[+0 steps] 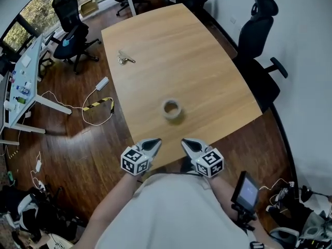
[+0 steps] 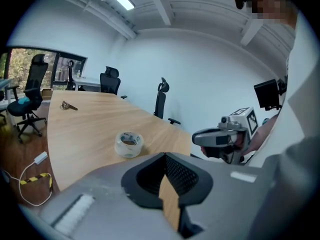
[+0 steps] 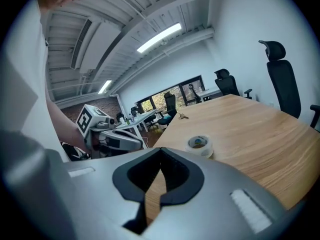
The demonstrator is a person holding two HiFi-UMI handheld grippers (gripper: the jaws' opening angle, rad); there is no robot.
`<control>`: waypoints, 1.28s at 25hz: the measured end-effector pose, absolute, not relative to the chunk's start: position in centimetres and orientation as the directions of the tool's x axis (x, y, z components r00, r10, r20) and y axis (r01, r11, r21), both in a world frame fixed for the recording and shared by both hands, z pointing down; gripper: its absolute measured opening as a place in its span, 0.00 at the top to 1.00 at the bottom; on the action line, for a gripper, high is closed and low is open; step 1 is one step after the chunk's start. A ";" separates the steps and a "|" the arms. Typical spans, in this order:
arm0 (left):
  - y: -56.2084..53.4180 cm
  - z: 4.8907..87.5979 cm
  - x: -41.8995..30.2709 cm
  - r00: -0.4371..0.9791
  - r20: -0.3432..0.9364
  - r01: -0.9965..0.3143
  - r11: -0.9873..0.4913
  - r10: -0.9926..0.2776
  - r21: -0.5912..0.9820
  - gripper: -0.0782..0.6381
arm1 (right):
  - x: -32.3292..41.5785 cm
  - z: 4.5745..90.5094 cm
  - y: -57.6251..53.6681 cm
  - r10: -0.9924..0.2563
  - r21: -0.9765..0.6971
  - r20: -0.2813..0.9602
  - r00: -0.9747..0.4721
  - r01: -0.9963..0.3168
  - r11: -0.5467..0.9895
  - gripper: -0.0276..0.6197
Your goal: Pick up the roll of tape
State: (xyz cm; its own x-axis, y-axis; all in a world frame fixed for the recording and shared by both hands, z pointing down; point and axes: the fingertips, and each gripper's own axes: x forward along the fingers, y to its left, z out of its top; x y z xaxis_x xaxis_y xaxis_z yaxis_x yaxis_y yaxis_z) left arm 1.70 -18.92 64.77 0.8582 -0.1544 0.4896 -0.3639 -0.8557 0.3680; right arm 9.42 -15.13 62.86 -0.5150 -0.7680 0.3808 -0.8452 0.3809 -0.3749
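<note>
Left tongs [image 1: 154, 142] and right tongs [image 1: 185, 142] both closed, empty; roll of tape [image 1: 171, 108] lies apart on table [image 1: 197, 61]

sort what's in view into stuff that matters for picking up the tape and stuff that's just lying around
For the job:
roll of tape, flat on the table
left gripper and right gripper, jaws shut, empty, short of the roll

Just lying about:
keys at the table's far end
office chairs
white adapter with its cable on the floor
</note>
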 end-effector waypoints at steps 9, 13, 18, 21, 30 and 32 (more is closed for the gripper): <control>-22.2 68.1 6.8 0.807 0.586 -0.303 -0.904 -0.076 0.300 0.86 | 13.7 64.1 -16.4 -0.766 -0.422 0.372 -0.524 -0.830 0.363 0.95; -23.9 69.6 8.3 0.762 0.647 -0.272 -0.923 -0.033 0.272 0.88 | 15.0 64.9 -16.5 -0.764 -0.443 0.372 -0.528 -0.824 0.353 0.95; -25.9 70.7 9.8 0.698 0.715 -0.240 -0.947 -0.016 0.214 0.87 | 16.4 65.4 -17.1 -0.758 -0.458 0.368 -0.539 -0.814 0.357 0.95; -26.9 71.5 10.4 0.647 0.763 -0.221 -0.959 -0.006 0.180 0.81 | 17.0 65.7 -17.4 -0.754 -0.465 0.366 -0.545 -0.809 0.360 0.95; -27.5 75.3 12.1 0.430 0.901 -0.081 -0.992 0.054 0.098 0.70 | 18.4 66.9 -16.7 -0.743 -0.487 0.369 -0.559 -0.797 0.357 0.95; -27.7 76.2 12.2 0.372 0.926 -0.048 -0.995 0.061 0.084 0.67 | 18.9 67.0 -16.6 -0.746 -0.491 0.371 -0.553 -0.799 0.348 0.95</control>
